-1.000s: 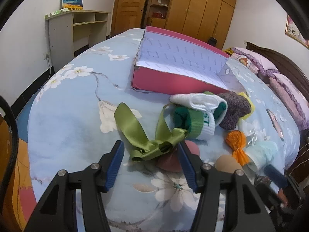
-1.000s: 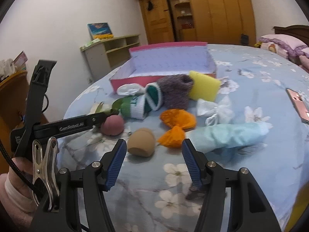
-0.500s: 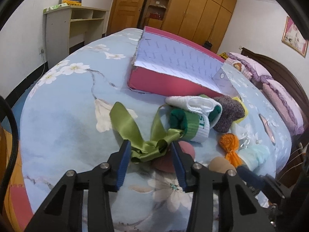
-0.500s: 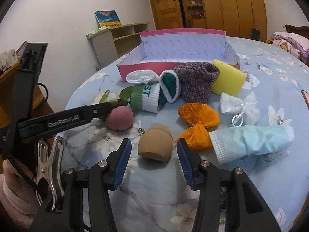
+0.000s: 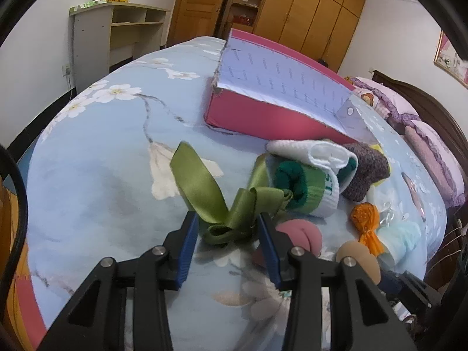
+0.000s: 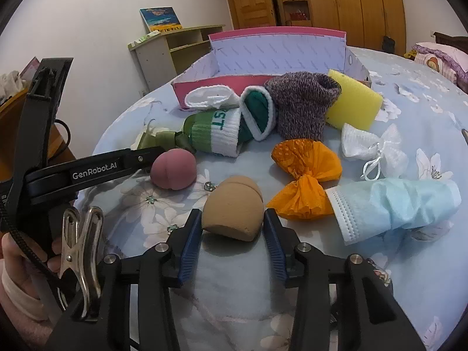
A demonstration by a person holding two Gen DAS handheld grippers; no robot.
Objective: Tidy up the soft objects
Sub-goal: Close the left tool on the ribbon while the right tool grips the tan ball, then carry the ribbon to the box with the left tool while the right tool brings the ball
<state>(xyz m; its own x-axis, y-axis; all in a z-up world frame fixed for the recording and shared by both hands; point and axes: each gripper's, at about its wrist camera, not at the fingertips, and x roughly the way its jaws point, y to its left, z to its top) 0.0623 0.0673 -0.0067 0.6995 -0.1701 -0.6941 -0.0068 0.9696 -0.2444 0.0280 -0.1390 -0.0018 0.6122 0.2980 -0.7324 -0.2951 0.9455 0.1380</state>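
A green ribbon bow (image 5: 225, 201) lies on the floral bedspread, and my left gripper (image 5: 228, 231) is open with its blue pads on either side of the knot. My right gripper (image 6: 232, 228) is open around a tan makeup sponge (image 6: 234, 207), pads close to its sides. A pink sponge (image 6: 173, 172) lies to the left, also in the left wrist view (image 5: 298, 234). Behind lie a green-white sock roll (image 6: 225, 128), a purple knit sock (image 6: 301, 105), a yellow sponge (image 6: 354, 102), an orange tissue bow (image 6: 307, 178), a white mesh pouch (image 6: 371, 146) and a blue face mask (image 6: 397, 207). A pink open box (image 6: 278, 55) stands behind them.
The bed's near edge curves just below both grippers. A white shelf desk (image 5: 117, 38) stands by the left wall, wooden wardrobes (image 5: 292, 14) at the back, pillows and headboard (image 5: 433, 146) at the right. The left gripper's arm (image 6: 87, 172) crosses the right wrist view.
Both grippers have moved forward and narrowed. The left now straddles the ribbon's knot, the right now straddles the tan sponge.
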